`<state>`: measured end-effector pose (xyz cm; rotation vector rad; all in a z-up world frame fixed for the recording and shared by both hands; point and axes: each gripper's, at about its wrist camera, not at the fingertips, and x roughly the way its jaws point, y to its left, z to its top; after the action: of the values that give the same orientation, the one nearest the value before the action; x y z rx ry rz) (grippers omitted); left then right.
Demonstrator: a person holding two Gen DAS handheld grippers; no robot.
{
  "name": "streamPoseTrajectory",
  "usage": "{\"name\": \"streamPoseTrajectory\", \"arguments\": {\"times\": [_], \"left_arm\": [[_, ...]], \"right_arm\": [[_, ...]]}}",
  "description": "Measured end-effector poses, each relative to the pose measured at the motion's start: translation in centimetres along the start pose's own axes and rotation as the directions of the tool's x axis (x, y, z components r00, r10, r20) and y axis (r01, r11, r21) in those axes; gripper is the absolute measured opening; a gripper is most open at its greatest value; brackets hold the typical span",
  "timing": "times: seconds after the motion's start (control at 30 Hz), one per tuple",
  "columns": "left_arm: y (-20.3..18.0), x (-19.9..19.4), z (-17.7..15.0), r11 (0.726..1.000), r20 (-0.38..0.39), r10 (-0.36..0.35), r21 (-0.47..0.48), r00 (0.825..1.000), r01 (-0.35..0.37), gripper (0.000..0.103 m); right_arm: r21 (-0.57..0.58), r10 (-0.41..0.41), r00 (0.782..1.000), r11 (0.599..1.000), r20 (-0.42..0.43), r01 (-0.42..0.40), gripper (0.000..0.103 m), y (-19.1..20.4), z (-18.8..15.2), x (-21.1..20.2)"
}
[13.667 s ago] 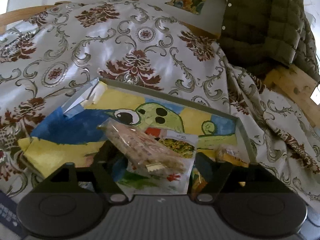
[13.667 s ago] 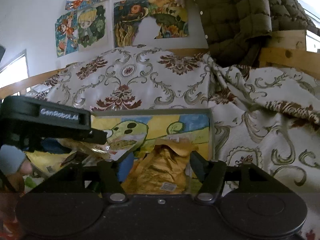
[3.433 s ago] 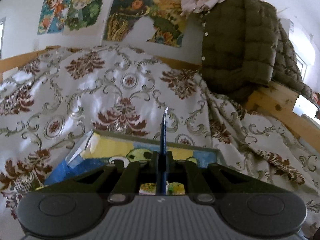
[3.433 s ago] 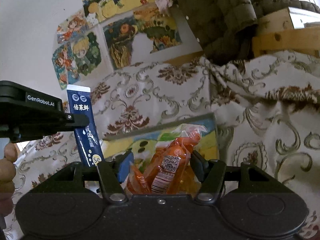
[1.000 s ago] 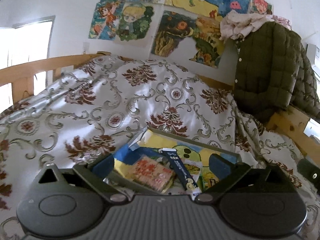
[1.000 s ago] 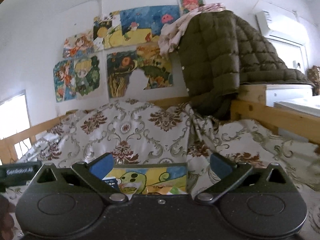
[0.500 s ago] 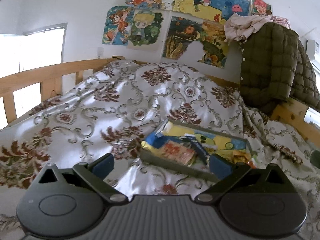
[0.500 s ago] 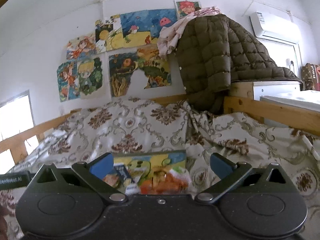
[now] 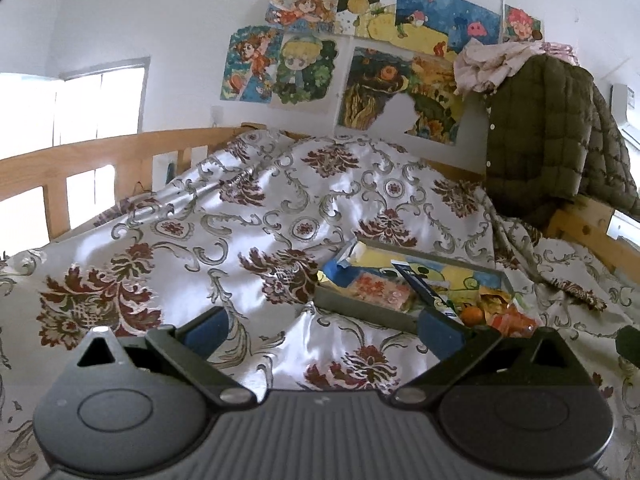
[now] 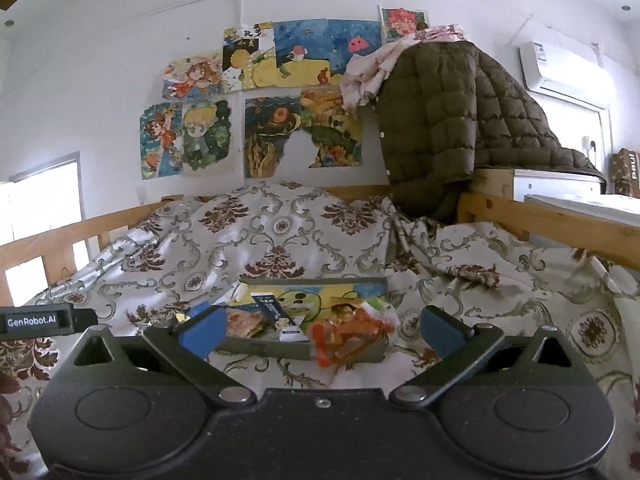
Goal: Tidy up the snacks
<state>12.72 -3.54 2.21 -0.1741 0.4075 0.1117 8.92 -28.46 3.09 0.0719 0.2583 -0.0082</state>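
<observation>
Snacks gathered in a shallow tray on the bed, both grippers held back from it with nothing in them.

Tray (image 10: pixel 280 350), grey-rimmed with a cartoon picture lining its floor, sits on the patterned bedspread (image 9: pixel 224 240) around the middle of the bed, toward the wooden rail (image 10: pixel 560 224) on the right edge. Inside it a clear packet of reddish biscuits (image 9: pixel 380 290) lies at the left end, a dark blue stick pack (image 10: pixel 276 314) lies slantwise in the middle, and an orange bag (image 10: pixel 346 334) spills over the near right corner of the rim. The left gripper (image 9: pixel 322 330) and right gripper (image 10: pixel 322 328) each have their jaws spread wide and empty, well short of the tray. A quilted olive jacket (image 10: pixel 448 128) hangs over the far right corner of the bed, with posters (image 10: pixel 256 112) on the wall behind.
</observation>
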Motion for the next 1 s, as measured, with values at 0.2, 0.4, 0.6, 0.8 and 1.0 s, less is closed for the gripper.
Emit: {"name": "streamPoseTrajectory", "arguments": {"times": [0.2, 0.4, 0.6, 0.8, 1.0], "left_arm": [[0.9, -1.2, -2.0, 1.000, -0.002, -0.005, 0.011, 1.000, 0.005, 0.103], [0.8, -1.0, -4.5, 0.999, -0.028, -0.039, 0.033, 0.999, 0.040, 0.103], [0.7, -1.7, -5.9, 0.995, -0.059, -0.038, 0.090, 0.998, 0.043, 0.103], [1.2, -3.4, -5.8, 0.993, -0.031, -0.047, 0.108, 0.998, 0.050, 0.103], [1.6, -5.0, -6.4, 0.992, 0.013, -0.028, 0.127, 1.000, 0.026, 0.103]], "right_arm": [[0.015, -0.046, 0.998, 0.999, -0.046, 0.046, 0.102, 0.4, -2.5, -1.3], [-0.029, -0.109, 0.991, 0.994, -0.079, 0.107, 0.102, 1.1, -4.2, -1.8], [-0.033, -0.145, 0.986, 0.989, -0.082, 0.142, 0.102, 1.3, -4.8, -2.7], [0.002, -0.162, 0.977, 0.987, -0.136, 0.164, 0.102, 1.0, -5.3, -3.3], [-0.009, -0.178, 0.976, 0.984, -0.128, 0.179, 0.102, 1.3, -5.3, -4.8]]}}
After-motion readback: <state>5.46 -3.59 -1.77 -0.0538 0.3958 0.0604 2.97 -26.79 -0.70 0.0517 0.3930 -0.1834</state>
